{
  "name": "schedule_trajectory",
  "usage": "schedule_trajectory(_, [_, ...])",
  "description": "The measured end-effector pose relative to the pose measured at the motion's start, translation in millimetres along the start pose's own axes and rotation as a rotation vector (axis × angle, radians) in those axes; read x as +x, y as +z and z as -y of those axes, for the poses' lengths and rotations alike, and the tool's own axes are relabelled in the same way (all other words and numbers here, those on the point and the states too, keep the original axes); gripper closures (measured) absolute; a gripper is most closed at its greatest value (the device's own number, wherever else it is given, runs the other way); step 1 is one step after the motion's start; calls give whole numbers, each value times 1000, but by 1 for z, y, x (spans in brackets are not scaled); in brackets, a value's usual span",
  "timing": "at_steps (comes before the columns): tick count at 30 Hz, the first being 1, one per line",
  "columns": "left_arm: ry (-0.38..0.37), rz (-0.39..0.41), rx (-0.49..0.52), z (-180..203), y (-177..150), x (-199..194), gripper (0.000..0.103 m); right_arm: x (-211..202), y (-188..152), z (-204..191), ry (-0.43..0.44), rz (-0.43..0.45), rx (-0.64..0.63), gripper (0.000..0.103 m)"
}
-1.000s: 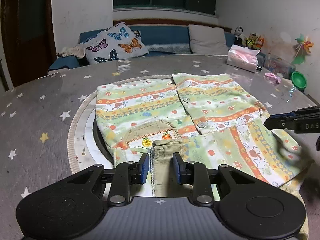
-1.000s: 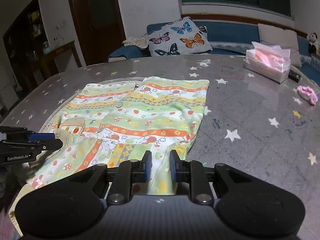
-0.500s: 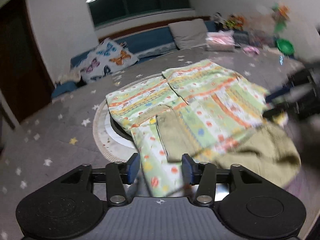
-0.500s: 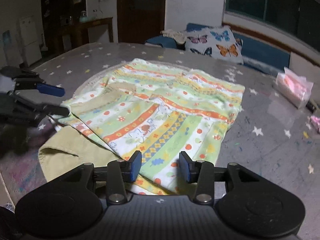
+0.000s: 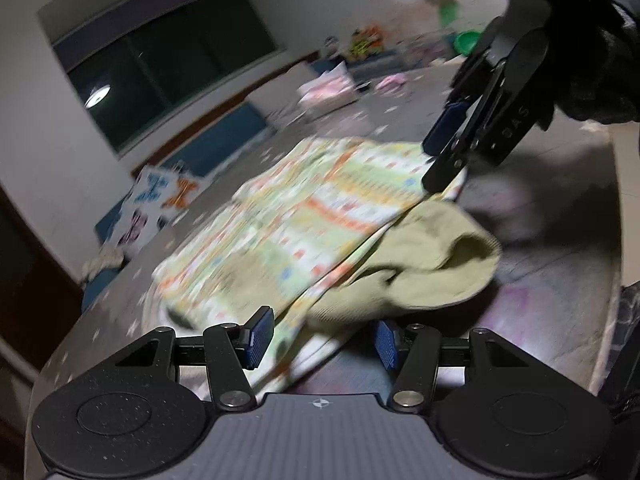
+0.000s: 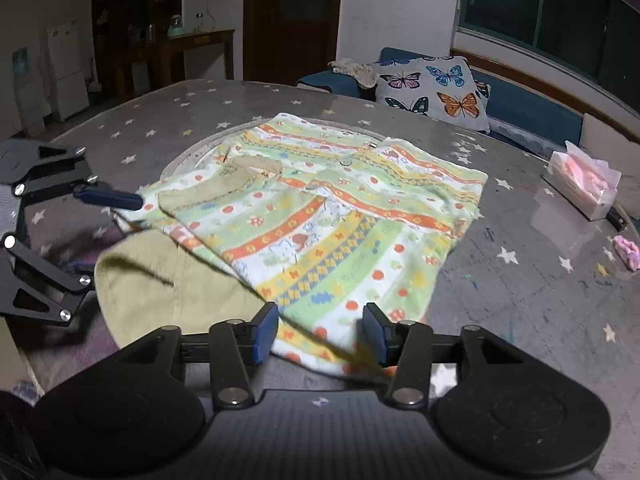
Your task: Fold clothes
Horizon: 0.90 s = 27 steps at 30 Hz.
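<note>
A child's patterned garment (image 6: pixel 320 208) with green, orange and yellow stripes lies folded on the star-print table (image 6: pixel 520 300). Its olive lining (image 6: pixel 160 280) spills out at the near left corner. My right gripper (image 6: pixel 320 334) is open just above the garment's near hem, holding nothing. My left gripper (image 6: pixel 92 232) is open too, just off the left edge by the olive part. In the blurred, tilted left wrist view the left gripper (image 5: pixel 323 340) hangs wide open over the cloth (image 5: pixel 312 216). There the right gripper (image 5: pixel 448 148) hovers over the far corner, held by a dark-gloved hand (image 5: pixel 592 60).
A round mat (image 6: pixel 188 156) lies under the garment. A tissue box (image 6: pixel 584 184) and a pink scrunchie (image 6: pixel 626 252) sit at the right of the table. Behind it stands a blue sofa with a butterfly pillow (image 6: pixel 432 92). The table's near edge is close at the left.
Both grippers were nearly shut on the cloth a second ago and now stand wide open. They have drawn back and swung round; the garment lies released with the olive lining exposed.
</note>
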<state>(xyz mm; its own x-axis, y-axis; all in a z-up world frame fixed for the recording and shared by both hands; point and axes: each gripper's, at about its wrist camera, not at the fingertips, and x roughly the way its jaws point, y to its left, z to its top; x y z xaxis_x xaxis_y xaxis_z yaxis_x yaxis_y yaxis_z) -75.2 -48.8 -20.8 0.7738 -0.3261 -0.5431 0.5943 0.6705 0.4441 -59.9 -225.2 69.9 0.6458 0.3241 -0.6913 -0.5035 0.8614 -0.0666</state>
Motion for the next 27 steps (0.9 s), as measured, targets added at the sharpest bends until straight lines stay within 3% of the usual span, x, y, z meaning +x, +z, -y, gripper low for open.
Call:
schedule_trajectory(3, [-31,44,-9,0,7,3,57,-6,-5,-2,2,-6,-44,51])
schedule_trajectory(5, [-49,53,-34,-4,11,7,74,-10,-8,-4,3,-10,-74,49])
schedule_trajectory(8, [-73,59,-89,-15,16,11,88,-13,-11,-10,12,-6,-130,46])
schedule_trajectory(13, [-87,55,-220,-41,28,19,94,-8,-7,-22,40,26,-205,40])
schedule_trajectory(17, [-96,43,-311,-62,36,33,95,6,1,-28,62,62,-218,41])
schedule_trajectory(20, [-98,31,-336,-68,33,35,95,16,10,-25,83,71,-184,49])
schedule_trajectory(22, [-100,23,-351,-71,31,35,94,22,17,-21,119,50,-146,73])
schedule_trajectory(24, [-101,14,-366,-74,29,36,90,27,23,-14,146,29,-96,85])
schedule_trajectory(27, [-95,3,-379,-77,23,33,78,27,31,0,180,24,-11,90])
